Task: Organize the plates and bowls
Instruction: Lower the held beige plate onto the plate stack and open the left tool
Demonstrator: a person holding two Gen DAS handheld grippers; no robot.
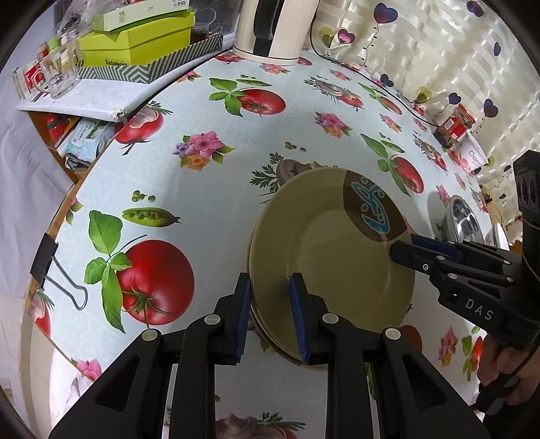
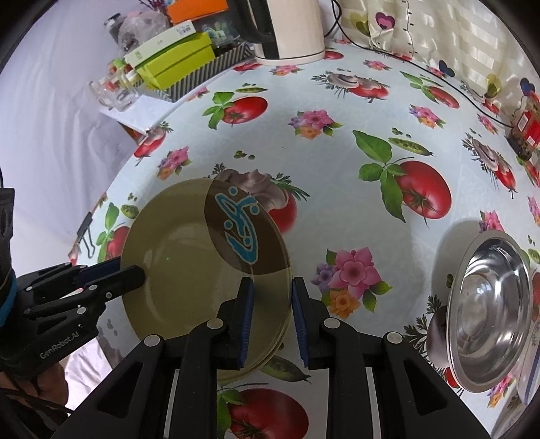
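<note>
A stack of olive-green plates [image 1: 332, 256] with a brown patch and blue motif sits on the tomato-print tablecloth; it also shows in the right wrist view [image 2: 189, 263]. My left gripper [image 1: 270, 314] straddles the stack's left rim, jaws partly open with a gap around the rim. My right gripper [image 2: 271, 317] straddles the right rim the same way, also apart from it. Each gripper appears in the other's view: the right gripper [image 1: 405, 248] and the left gripper [image 2: 130, 270]. A steel bowl [image 2: 489, 310] lies to the right, also seen in the left wrist view [image 1: 462, 216].
A white kettle [image 1: 273, 30] with its black cord stands at the back. A striped tray with green boxes [image 1: 135, 44] and a glass mug [image 1: 60, 72] sit back left. A red jar [image 1: 455, 126] stands at the right. A binder clip [image 1: 50, 266] holds the cloth's left edge.
</note>
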